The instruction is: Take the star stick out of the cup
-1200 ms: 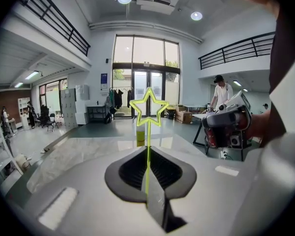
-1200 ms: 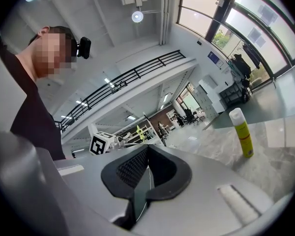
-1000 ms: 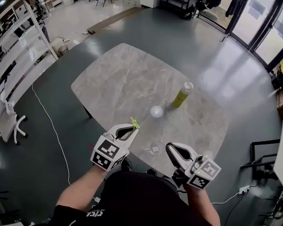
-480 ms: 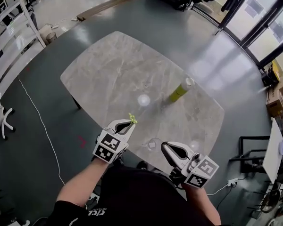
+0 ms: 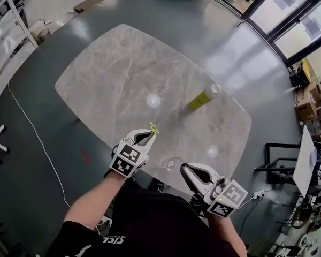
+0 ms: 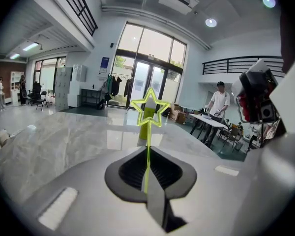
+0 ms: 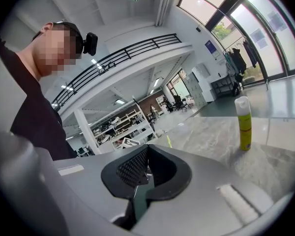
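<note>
My left hand-held gripper (image 5: 147,135) is pinched nearly closed on the thin stem of the star stick (image 6: 148,149), star pointing up. The stick looks clear of the cup (image 5: 173,165), which sits lower centre of the frame, right by the near edge of the counter (image 5: 107,74). The right hand-held gripper (image 5: 186,169) has its jaws together on nothing, just beside the cup. I'd lift straight and slow, since that skinny stem could swivel in the pads. There's plenty of bare counter toward the upper left, and the yellow bottle (image 5: 202,98) stands right of centre, well apart.
</note>
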